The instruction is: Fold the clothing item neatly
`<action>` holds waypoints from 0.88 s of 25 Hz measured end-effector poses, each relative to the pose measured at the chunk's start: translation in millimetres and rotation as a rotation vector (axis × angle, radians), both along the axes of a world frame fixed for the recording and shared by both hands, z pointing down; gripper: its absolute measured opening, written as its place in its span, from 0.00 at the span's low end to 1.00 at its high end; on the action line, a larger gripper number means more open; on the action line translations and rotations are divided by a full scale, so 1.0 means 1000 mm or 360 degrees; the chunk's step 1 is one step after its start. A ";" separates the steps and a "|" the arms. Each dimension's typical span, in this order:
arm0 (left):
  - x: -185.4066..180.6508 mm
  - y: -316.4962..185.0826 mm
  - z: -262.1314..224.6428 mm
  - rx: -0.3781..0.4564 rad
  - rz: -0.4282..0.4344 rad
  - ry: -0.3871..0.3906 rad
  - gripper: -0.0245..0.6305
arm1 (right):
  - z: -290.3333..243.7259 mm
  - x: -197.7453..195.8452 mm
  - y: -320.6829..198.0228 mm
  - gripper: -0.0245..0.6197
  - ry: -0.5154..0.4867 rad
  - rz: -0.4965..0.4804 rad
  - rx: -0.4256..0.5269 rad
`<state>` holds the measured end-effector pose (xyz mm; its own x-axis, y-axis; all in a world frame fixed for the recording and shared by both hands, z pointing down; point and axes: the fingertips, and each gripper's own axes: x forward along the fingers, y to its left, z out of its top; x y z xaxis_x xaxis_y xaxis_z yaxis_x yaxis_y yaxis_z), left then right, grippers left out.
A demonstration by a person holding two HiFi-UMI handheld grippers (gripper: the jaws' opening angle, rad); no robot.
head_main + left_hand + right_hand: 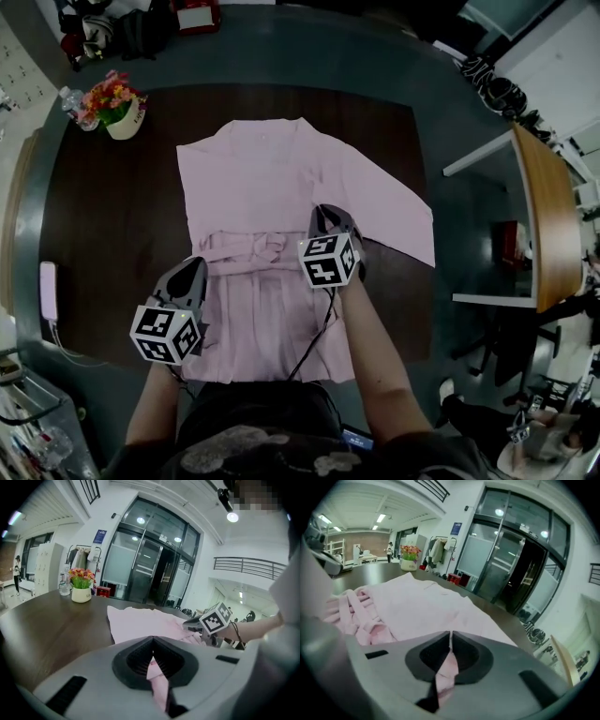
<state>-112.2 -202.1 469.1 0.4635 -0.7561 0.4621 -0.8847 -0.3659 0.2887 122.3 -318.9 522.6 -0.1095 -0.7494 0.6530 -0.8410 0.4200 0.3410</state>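
Note:
A pink dress with a tied waist sash lies flat on the dark table, collar at the far side and one sleeve spread out to the right. My left gripper sits at the waist's left edge, shut on a fold of the pink cloth. My right gripper sits at the waist's right side, also shut on pink fabric pinched between its jaws. In the left gripper view the right gripper shows across the dress.
A white pot of flowers and a water bottle stand at the table's far left corner. A phone on a cable lies near the left edge. A wooden desk stands to the right, bags on the floor behind.

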 end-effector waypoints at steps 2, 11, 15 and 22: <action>-0.006 -0.005 0.001 0.0009 0.0024 0.0012 0.05 | -0.010 0.018 -0.011 0.05 0.0017 0.0099 0.0053; -0.028 -0.033 0.009 0.0017 0.0069 0.0070 0.05 | -0.001 0.097 -0.053 0.14 0.0078 0.0483 0.0022; -0.034 -0.034 0.012 -0.0004 0.0038 0.0089 0.05 | -0.003 0.132 -0.048 0.14 0.0186 0.0677 0.0076; -0.024 -0.011 0.006 0.0005 0.0006 0.0065 0.05 | -0.019 0.079 -0.023 0.14 -0.0210 0.0390 0.0159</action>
